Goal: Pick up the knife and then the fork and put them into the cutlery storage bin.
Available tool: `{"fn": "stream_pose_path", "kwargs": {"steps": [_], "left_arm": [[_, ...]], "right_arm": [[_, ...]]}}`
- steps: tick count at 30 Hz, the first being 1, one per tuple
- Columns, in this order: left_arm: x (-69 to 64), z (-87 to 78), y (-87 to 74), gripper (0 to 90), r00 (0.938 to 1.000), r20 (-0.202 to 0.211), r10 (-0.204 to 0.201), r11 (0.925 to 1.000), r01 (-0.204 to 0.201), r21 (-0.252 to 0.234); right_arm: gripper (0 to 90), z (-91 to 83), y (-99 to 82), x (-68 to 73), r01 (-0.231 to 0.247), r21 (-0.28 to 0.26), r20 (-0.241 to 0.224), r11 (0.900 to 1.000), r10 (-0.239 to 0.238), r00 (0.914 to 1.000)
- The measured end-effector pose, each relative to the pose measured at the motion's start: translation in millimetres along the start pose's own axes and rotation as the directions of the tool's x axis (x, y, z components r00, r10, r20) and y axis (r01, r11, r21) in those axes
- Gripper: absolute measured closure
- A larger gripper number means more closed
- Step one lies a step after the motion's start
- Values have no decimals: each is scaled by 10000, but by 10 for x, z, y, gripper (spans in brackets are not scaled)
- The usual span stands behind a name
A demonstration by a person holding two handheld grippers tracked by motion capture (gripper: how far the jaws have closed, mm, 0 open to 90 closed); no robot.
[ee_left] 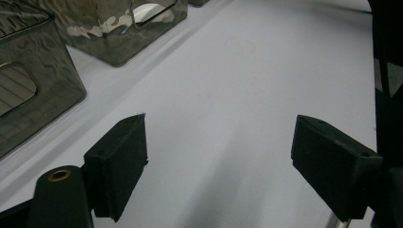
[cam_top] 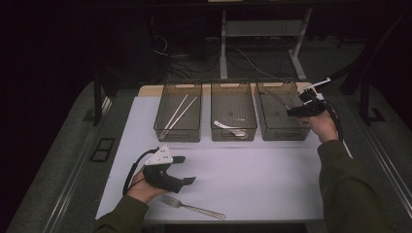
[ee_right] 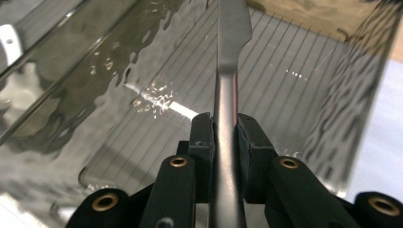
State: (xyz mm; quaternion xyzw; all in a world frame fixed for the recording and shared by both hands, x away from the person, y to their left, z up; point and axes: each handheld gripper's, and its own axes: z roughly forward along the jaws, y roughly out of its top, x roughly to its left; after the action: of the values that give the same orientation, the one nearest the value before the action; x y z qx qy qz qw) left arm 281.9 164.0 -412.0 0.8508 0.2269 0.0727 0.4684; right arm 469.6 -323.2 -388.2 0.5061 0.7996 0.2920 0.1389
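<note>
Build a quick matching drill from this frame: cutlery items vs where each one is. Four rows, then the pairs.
Things:
1. fork
2. knife
3. chopsticks
4. white spoon

Places:
A. left bin
B. on the table, in front of the left gripper
C. middle bin
D. clamped in the right gripper, over the right bin

Pairs: 1-B, 2-D, 3-A, 4-C
</note>
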Motion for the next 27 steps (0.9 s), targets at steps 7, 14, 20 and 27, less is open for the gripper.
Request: {"fn": "stream_pose_path", "kwargs": {"steps": [7,14,20,27], "left_arm": [[13,-11,-1,186,10000,56,-25,10000,25,-7],[11,-18,5,185,10000,48,-9,10000,9,-15],[2,-11,6,185,10000,81,-9,10000,9,19],[-3,-3,7,189,9998,155,91,9999,-92,84]], "right_arm": [[777,141,3,37,-87,305,157,9995,82,9998],[610,112,17,26,-334,-313,88,9990,337,9994],[449,-27,13,1,-550,-863,-356,9948,521,9980],[327,-252,-90,75,-498,-1713,-1198,9840,294,9924]]}}
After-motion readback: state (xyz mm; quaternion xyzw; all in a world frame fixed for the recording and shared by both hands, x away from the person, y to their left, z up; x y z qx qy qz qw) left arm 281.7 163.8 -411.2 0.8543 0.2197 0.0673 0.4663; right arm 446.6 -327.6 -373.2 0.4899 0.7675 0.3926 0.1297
